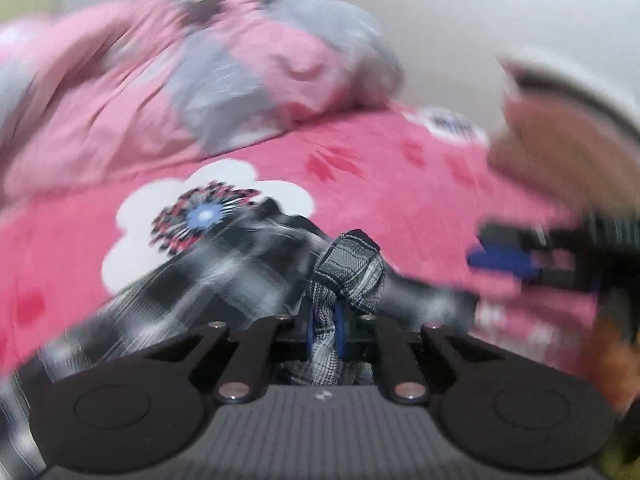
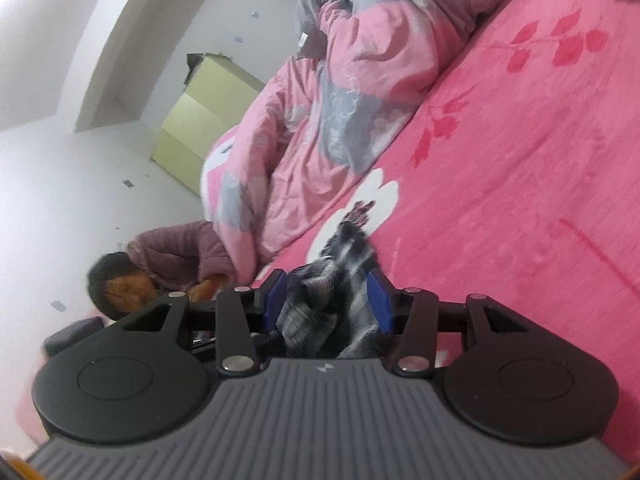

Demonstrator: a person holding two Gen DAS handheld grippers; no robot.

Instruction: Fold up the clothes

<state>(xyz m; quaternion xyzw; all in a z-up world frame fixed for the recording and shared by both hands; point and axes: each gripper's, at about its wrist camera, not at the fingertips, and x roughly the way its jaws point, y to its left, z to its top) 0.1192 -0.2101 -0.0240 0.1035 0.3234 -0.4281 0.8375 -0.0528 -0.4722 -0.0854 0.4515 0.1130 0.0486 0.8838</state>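
Black-and-white plaid cloth, the garment point(image 1: 224, 264), lies on the pink floral bedspread point(image 1: 400, 184). In the left wrist view it runs from about eight o'clock at the frame's lower left up to the middle, so its long axis slants from lower left toward the fingers. The left gripper point(image 1: 327, 330) has its blue pads point(image 1: 340, 332) close together with a bunched fold of the plaid pinched between them; a stiff hemmed end stands up just above the pads at twelve o'clock. At three o'clock in the same view the right gripper point(image 1: 516, 258) shows as a blur of black and blue beside a hand point(image 1: 532, 148), apart from the cloth as far as the blur allows.

In the right wrist view, the right gripper point(image 2: 330, 300) has its blue pads point(image 2: 378, 300) set apart, with a thick wad of the garment point(image 2: 340, 264) filling the gap. Whether the pads are pressing on it or only flanking it I cannot tell. The cloth trails out from the fingers toward twelve o'clock, over the white flower point(image 2: 376, 196) in the print. A rumpled pink-and-grey quilt point(image 2: 320, 100) is heaped at eleven o'clock, well clear.

My judgement: the left gripper has the surer hold, and the next move depends on drawing the two held parts away from each other along that slanting axis to spread the cloth flat.
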